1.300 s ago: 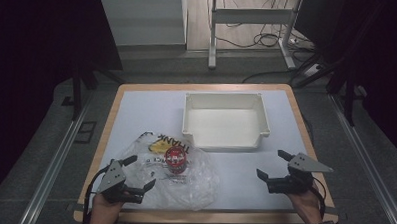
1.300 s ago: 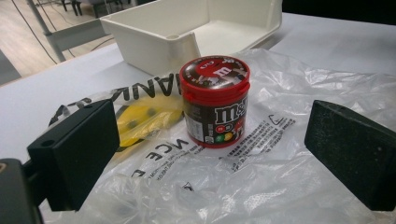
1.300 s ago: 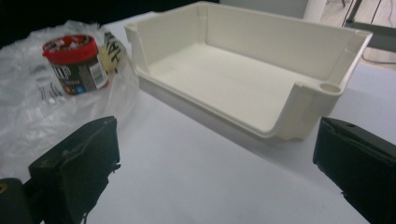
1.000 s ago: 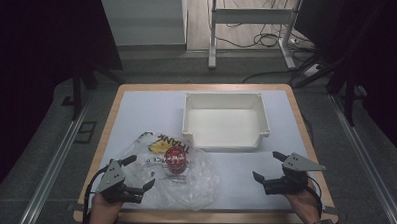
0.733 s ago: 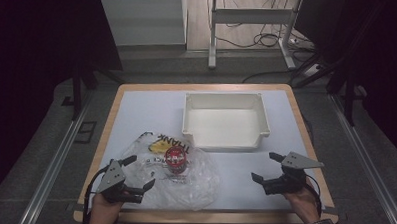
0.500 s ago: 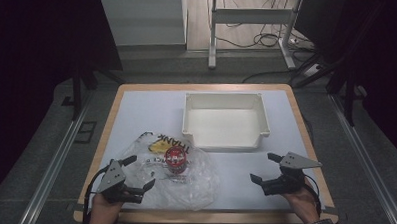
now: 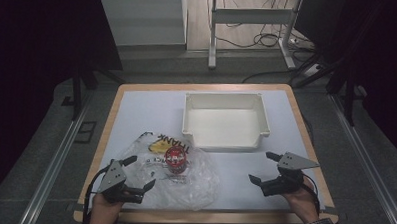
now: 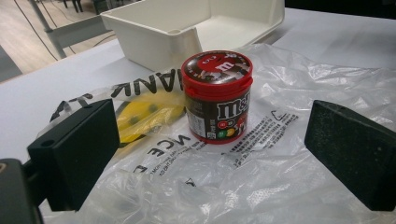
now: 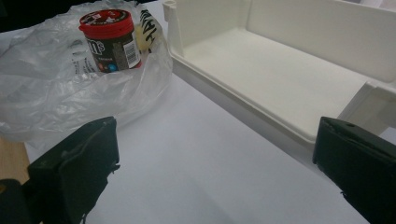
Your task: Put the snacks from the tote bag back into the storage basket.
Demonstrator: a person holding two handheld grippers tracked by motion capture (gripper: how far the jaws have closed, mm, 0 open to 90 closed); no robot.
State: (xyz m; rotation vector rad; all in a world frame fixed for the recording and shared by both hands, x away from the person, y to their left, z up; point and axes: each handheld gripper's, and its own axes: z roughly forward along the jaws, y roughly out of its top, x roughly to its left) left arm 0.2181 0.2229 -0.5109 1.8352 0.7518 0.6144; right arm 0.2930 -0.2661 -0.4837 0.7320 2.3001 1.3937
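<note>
The work appears to be at its very start. A small round candy jar with a red lid and dark label [image 7: 175, 160] stands upright on a crumpled clear plastic bag printed with black letters and a yellow patch [image 7: 199, 184], which lies spread flat over the near left part of the white tabletop [image 7: 151, 110]. Nothing has hold of the jar or the bag yet.

The left gripper [image 7: 139, 173] sits at the near left corner of the tabletop, at the bag's edge, with its jaws spread wide and empty. In the left gripper view the jar [image 8: 217, 95] stands squarely between and beyond the two black jaws, so this gripper looks lined up to reach for it. The right gripper [image 7: 263, 168] hovers near the near right corner, well apart from the bag, its jaws also wide apart and holding nothing.

A rectangular white plastic bin [image 7: 226, 121] rests empty toward the far middle of the tabletop, just beyond the bag. If the jar is meant to go into the bin or into the bag, all of that is left to do: the grasp, the lift and the placing.
</note>
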